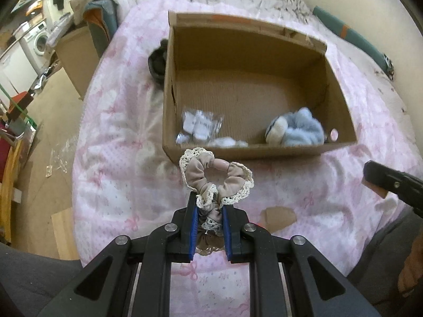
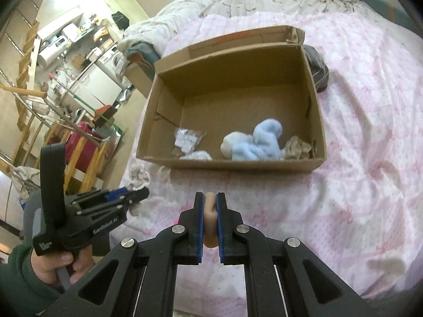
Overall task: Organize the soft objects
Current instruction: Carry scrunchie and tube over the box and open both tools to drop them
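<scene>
My left gripper (image 1: 208, 200) is shut on a beige scrunchie with cream lace trim (image 1: 215, 175), held above the pink bedspread just in front of the open cardboard box (image 1: 169, 105). It also shows in the right wrist view (image 2: 142, 194). My right gripper (image 2: 210, 198) is shut on a small beige soft object (image 2: 210, 206), in front of the box (image 2: 148, 121). Inside the box lie a light-blue fluffy item (image 2: 261, 141), a beige scrunchie (image 2: 296, 146), a clear plastic packet (image 2: 186, 138) and a small white fluffy piece (image 2: 197, 155).
The box sits on a bed with a pink patterned cover (image 2: 357, 158). A dark item (image 1: 157, 62) lies behind the box's left corner. A piece of torn cardboard (image 1: 279, 216) lies on the cover. The bed's left edge drops to the floor, with a wooden rack (image 2: 79, 155) beside it.
</scene>
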### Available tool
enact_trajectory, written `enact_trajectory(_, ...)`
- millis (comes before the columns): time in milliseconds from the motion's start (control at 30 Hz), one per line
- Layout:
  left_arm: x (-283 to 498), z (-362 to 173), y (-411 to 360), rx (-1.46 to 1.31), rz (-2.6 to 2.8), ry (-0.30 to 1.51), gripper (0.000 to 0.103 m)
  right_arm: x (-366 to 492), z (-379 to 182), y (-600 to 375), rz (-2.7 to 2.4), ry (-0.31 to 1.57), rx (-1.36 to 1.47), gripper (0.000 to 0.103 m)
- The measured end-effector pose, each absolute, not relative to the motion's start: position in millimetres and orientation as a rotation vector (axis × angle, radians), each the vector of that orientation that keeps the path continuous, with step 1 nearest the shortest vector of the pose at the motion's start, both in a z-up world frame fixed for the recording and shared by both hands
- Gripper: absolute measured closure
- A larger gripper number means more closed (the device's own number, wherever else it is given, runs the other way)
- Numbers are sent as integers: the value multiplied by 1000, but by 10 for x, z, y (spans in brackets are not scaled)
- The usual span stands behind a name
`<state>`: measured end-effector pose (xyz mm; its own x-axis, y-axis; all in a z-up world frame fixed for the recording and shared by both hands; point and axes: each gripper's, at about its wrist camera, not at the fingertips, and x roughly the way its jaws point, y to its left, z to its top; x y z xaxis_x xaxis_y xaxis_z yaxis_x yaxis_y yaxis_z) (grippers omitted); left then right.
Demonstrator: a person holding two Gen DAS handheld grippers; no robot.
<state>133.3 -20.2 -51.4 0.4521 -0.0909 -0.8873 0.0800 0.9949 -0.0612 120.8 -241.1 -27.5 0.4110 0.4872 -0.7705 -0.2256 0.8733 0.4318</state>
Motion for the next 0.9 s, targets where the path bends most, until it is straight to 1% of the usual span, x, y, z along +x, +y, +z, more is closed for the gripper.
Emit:
enact_trajectory(233, 1529, -175, -183, -64, -124, 1051, 88, 1389, -163, -2613, 443, 994, 314, 93)
enact_trajectory(400, 1792, 136, -205, -49, -137, 994, 88, 1557, -8, -2770, 429, 919, 343, 93)
enact_trajectory(500, 1945, 202, -248, -33, -140, 974, 88, 1693, 6, -2866, 405, 902, 365, 93)
enact_trajectory(600, 2077, 127, -294, -14, -140, 977, 88, 1825, -82, -2950, 379, 916, 391, 93)
enact_trajectory(767, 2250, -217, -321, -28, -145, 1031, 88, 1968, -361, -2996, 326, 984, 411, 93)
enact_trajectory(900, 2284, -381, -339, -5, -127, 1046, 88, 2019, -435, -2985, 308, 1006, 387, 93)
